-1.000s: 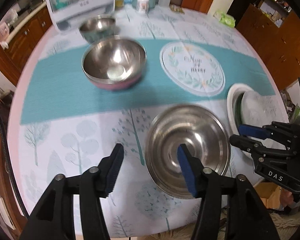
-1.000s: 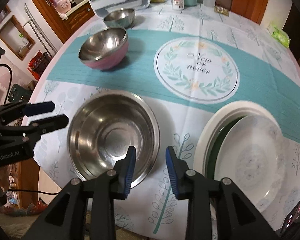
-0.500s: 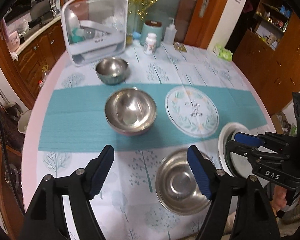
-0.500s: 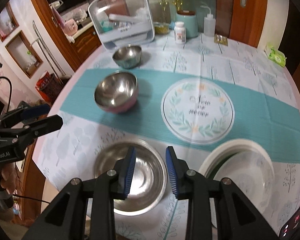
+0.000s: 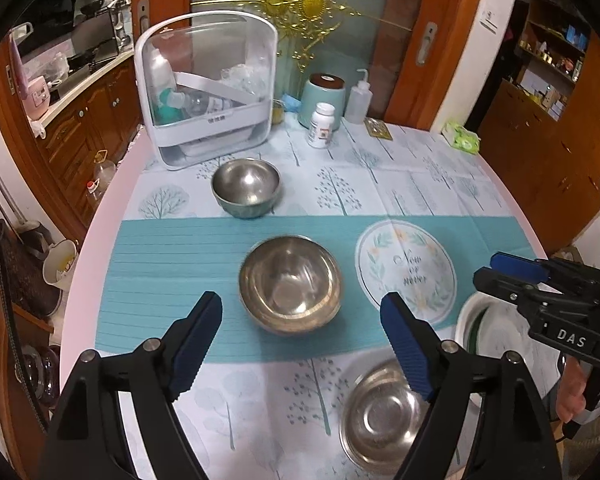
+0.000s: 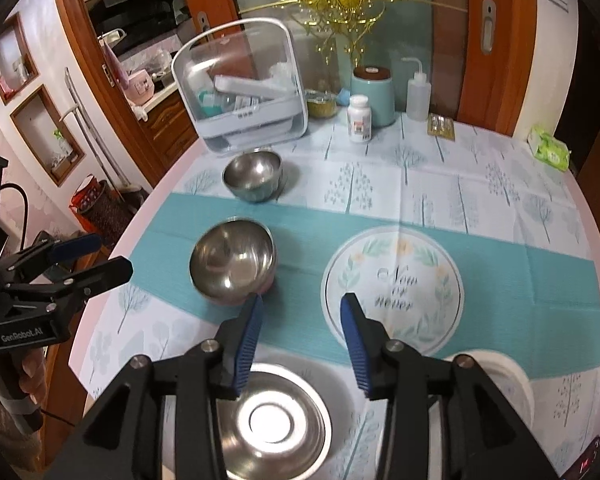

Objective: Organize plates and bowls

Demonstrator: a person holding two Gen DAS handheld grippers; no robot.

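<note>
Left gripper wide, empty; pink steel bowl ahead between fingers.

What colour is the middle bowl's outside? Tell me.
Pink, below its steel rim; the middle bowl shows it best in the right wrist view.

Tablecloth medallion: "Now or never"
My right gripper: "DAS"
My left gripper: "GenRobot.AI"

Home dining room: clothed table, wooden cabinets, kitchen counter.
</note>
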